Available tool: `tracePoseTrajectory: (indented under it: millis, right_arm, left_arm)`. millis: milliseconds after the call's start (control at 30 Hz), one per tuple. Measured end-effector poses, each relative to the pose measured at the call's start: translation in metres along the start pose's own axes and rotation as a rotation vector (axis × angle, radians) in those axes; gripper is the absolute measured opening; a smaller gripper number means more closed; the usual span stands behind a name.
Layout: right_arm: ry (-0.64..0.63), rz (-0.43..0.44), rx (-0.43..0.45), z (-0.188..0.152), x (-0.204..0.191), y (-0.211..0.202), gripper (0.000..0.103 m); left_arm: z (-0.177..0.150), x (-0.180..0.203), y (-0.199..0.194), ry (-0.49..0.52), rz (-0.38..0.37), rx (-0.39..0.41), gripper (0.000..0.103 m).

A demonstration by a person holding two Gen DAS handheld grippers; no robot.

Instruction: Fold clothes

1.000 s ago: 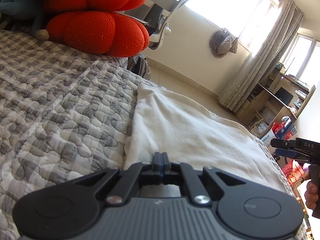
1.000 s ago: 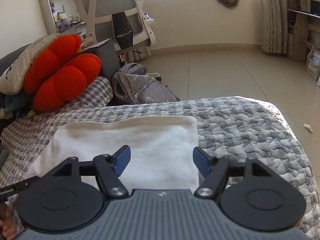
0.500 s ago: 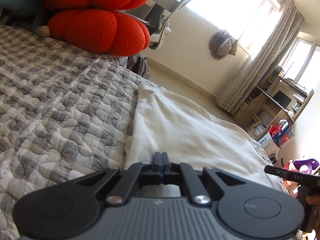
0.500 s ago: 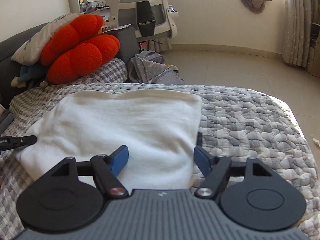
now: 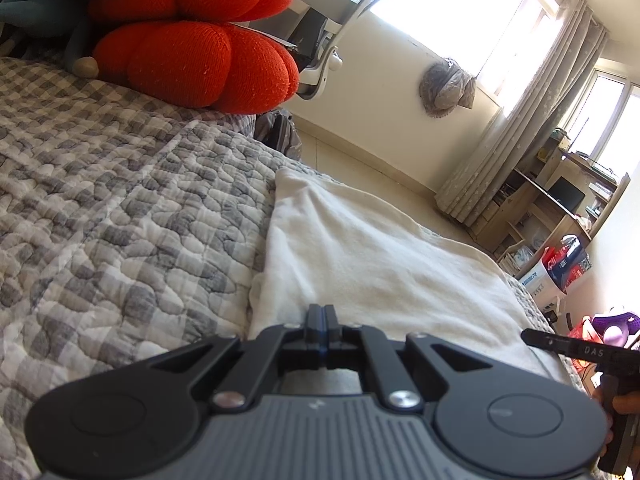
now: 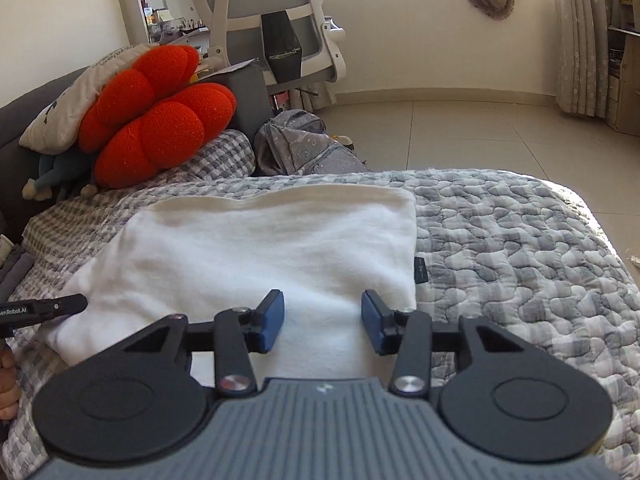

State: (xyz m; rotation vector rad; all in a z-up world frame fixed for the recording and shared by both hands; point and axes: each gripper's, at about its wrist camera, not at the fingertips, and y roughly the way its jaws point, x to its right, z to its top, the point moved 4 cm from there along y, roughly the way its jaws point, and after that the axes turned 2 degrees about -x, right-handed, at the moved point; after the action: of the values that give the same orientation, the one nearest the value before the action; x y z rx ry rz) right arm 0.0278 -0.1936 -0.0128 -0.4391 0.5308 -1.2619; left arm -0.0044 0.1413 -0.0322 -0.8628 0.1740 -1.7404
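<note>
White folded garment lies flat on the grey quilted bedspread, its long axis running across the right wrist view; a small dark tag at its right edge is unreadable. The left gripper, jaws fully together at the cloth's near edge, reads "enRobot.AI" in the right wrist view. The right gripper, marked "DAS", has just been closing, jaws half apart, cloth beneath them.

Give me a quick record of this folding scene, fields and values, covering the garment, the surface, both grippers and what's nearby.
garment: white folded cloth, lying flat
surface: grey checked quilt on a bed
left gripper: shut, at the cloth's near edge; whether it pinches fabric cannot be told
right gripper: open, jaws just been closing, over the cloth's near edge
nearby: red cushion, grey backpack, white office chair
</note>
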Motion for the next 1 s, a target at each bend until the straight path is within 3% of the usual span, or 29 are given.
tracePoseTrajectory:
  millis: [167,267,333,367,400,467,567,633,800,1000]
  right_arm:
    - [-0.053,-0.048,0.027,-0.007,-0.004,0.006,0.048]
    - [-0.045,-0.045,0.034,-0.008,-0.001,0.006,0.048]
    - [-0.046,-0.046,0.038,-0.009,-0.001,0.007,0.049]
    - [-0.046,-0.047,0.039,-0.01,-0.001,0.006,0.049]
    - [-0.045,-0.047,0.041,-0.011,-0.001,0.006,0.05]
    - [-0.035,-0.042,0.042,-0.012,0.001,0.005,0.05]
    - [-0.032,-0.043,0.043,-0.013,0.001,0.004,0.051]
    - [-0.031,-0.045,0.044,-0.013,0.001,0.004,0.051]
    - [-0.018,-0.043,0.045,-0.013,0.003,0.004,0.051]
    - [-0.009,-0.04,0.045,-0.013,0.004,0.003,0.052]
  left_arm:
    - [0.001,-0.001,0.0,-0.012,-0.005,-0.011,0.003]
    - [0.008,0.007,-0.004,0.034,0.02,-0.031,0.003]
    - [0.02,0.017,-0.013,0.079,0.067,0.003,0.024]
    - [0.028,0.022,-0.017,0.088,0.078,0.031,0.049]
    - [0.038,0.028,-0.02,0.092,0.071,0.056,0.059]
    - [0.057,0.044,-0.016,0.113,0.056,0.063,0.059]
    - [0.075,0.068,0.013,0.198,0.108,0.019,0.059]
    - [0.079,0.072,0.038,0.219,0.145,-0.003,0.059]
    - [0.07,0.062,0.089,0.191,0.137,-0.099,0.057]
    - [0.06,0.053,0.092,0.287,0.194,-0.053,0.051]
